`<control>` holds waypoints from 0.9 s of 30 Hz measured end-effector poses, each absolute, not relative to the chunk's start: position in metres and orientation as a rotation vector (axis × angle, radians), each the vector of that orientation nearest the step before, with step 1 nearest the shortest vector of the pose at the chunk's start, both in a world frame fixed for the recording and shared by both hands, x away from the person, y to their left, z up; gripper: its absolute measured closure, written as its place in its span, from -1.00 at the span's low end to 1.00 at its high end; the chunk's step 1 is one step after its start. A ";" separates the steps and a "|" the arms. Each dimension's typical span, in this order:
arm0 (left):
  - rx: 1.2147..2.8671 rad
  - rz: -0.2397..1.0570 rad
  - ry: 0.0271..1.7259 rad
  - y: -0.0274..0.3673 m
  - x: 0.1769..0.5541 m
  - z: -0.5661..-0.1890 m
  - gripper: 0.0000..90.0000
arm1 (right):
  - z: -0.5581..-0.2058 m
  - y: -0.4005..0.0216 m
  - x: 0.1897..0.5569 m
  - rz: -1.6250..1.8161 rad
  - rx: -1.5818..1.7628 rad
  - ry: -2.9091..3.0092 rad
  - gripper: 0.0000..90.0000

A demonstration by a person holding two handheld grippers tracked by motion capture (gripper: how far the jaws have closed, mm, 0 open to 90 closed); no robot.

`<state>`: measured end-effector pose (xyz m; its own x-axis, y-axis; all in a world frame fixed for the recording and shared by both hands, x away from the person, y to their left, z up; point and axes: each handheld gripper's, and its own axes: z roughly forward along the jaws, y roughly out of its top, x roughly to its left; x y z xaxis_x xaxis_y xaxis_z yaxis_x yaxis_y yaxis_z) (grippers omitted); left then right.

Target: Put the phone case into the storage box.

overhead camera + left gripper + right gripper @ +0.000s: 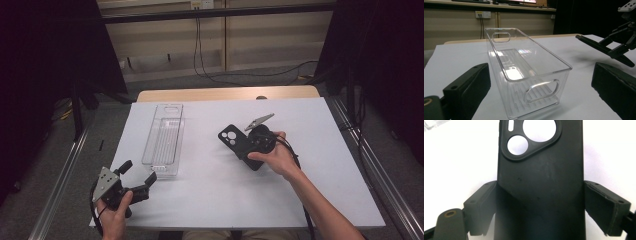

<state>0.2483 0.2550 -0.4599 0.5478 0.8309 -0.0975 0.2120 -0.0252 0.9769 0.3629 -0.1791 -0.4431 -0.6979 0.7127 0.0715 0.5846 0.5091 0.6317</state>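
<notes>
At the near table edge, the left gripper (137,176) is held with its jaws spread wide and nothing between them, just short of the clear plastic bin (164,140). Farther in, a black phone case (540,182) is clamped by its two long edges in the right gripper (239,141), above the white table (210,200), right of the bin.

White-topped table (320,200), grey floor (60,150), beige panelled wall (270,40) behind.
</notes>
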 end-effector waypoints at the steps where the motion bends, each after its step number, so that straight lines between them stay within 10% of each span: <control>1: 1.553 0.627 0.919 0.255 0.248 -0.460 -0.94 | -0.443 -0.181 0.363 0.972 1.100 2.543 -0.66; 27: 1.554 0.626 0.925 0.257 0.248 -0.460 -0.94 | -0.445 -0.210 0.336 1.264 1.053 2.287 -0.67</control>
<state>0.2475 0.2566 -0.4597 0.5448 0.8325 -0.1005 0.2166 -0.0239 0.9760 0.3361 -0.2101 -0.4447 -0.6758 0.7339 0.0683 0.4482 0.3357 0.8285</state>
